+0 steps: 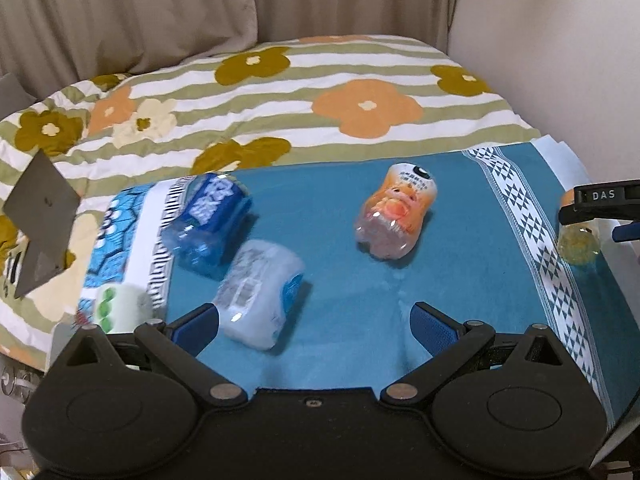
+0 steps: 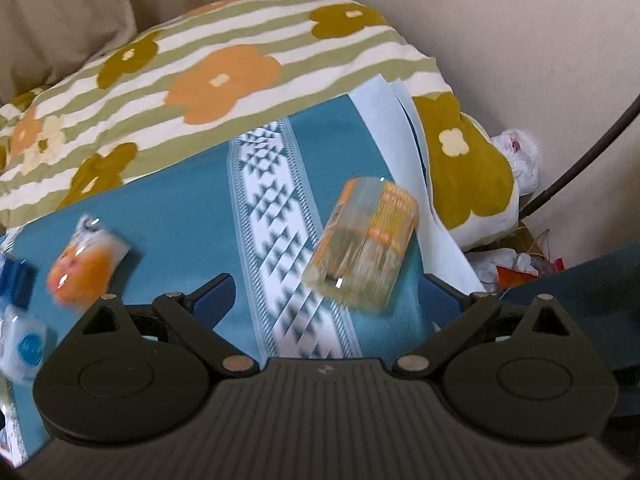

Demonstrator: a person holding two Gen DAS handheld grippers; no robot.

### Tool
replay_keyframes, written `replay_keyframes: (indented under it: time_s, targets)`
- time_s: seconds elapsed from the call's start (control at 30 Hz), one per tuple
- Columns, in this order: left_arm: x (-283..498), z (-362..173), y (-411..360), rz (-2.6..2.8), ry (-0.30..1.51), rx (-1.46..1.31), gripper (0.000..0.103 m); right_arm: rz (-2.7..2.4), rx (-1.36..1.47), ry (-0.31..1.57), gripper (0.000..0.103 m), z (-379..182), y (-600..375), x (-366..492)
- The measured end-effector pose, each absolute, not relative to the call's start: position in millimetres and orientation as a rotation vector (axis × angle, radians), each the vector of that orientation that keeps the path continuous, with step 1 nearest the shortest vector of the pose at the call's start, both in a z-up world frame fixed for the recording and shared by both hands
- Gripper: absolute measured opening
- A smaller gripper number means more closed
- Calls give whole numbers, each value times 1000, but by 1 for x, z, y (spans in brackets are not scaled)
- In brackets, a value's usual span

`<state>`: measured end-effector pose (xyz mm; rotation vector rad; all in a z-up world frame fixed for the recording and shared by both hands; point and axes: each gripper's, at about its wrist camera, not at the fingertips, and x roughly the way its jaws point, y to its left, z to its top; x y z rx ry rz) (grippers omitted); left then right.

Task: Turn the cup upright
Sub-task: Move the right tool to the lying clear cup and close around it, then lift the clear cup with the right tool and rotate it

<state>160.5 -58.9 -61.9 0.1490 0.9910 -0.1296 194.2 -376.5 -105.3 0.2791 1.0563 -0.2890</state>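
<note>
Several plastic cups lie on their sides on a teal cloth [image 1: 340, 208]. In the left wrist view a blue cup [image 1: 210, 226] and a white cup [image 1: 260, 292] lie at the left, and an orange-pink cup [image 1: 394, 216] in the middle. My left gripper [image 1: 314, 328] is open, its left finger beside the white cup. In the right wrist view a yellow-orange cup [image 2: 362, 244] lies tilted just ahead of my open right gripper [image 2: 328, 300], between the fingers' line. The orange-pink cup [image 2: 86, 266] lies at the left. The right gripper [image 1: 600, 204] shows at the right edge of the left view.
A flowered striped quilt [image 1: 280, 92] lies behind the cloth. A grey card [image 1: 38, 220] and a patterned box [image 1: 120, 240] sit at the left. White paper [image 2: 400, 140] and clutter [image 2: 516, 264] lie at the right by the wall.
</note>
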Motion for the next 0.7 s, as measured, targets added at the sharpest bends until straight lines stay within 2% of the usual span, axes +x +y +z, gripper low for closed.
replay_keyframes:
  time_s: [0.3,0.4,0.5,0.7]
  targets:
    - [196,-84,-86,-152,1057,165,103,-320,339,1120,103,-136,-399,217]
    - [201,-88,-90,-153,1072,170,103,-318,341,1127,97,-142,-402,221]
    - [201,-89,-90,-152,1074,170,103,-312,344,1127,82,-144,-403,224]
    - [200,-89,-88,-148,1072,167,103,-301,366,1114,80,-144,-405,221]
